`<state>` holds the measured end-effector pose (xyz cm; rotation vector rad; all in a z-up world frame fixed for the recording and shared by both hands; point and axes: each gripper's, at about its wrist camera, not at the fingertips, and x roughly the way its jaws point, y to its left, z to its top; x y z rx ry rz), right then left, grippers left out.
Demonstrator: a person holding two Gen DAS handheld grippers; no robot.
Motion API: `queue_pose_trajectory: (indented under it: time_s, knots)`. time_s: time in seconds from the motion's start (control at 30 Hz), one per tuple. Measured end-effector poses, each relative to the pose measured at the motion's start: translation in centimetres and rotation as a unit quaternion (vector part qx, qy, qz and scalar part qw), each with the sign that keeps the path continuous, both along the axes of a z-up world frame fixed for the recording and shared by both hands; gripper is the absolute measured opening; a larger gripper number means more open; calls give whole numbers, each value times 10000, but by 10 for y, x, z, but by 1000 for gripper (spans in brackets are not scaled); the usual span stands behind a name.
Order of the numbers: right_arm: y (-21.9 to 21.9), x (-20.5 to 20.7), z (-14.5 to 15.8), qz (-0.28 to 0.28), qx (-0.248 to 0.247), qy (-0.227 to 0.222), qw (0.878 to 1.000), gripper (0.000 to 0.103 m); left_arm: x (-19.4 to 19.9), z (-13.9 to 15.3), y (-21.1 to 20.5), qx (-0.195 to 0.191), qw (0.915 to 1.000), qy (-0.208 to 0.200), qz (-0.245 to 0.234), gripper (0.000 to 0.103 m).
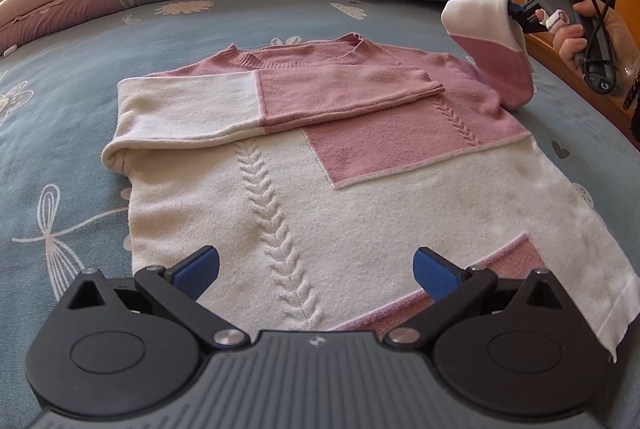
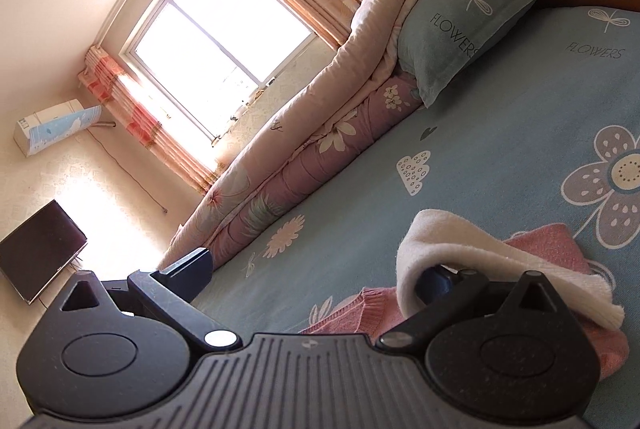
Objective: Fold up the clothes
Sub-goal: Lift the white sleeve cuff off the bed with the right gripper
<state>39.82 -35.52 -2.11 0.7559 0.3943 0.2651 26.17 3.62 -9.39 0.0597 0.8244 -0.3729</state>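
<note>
Pink-and-cream cable-knit sweater (image 1: 320,165) lies flat on the blue flowered bed sheet (image 1: 80,41), one sleeve already folded across its chest. The left gripper (image 1: 316,271) hovers over the hem, fingers spread and empty. The right gripper (image 2: 316,271) has spread fingers too, the other cream-cuffed sleeve (image 1: 486,37) merely draped over one finger; unpinched, it could slide off mid-fold
</note>
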Motion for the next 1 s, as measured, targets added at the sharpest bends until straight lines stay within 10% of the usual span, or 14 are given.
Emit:
queue_pose_trajectory:
  time_s: [1.0]
  knots:
    - [111,50,26,1169,-1092,349,9865,103,-5,-1,14,17,9998,183,-117,102]
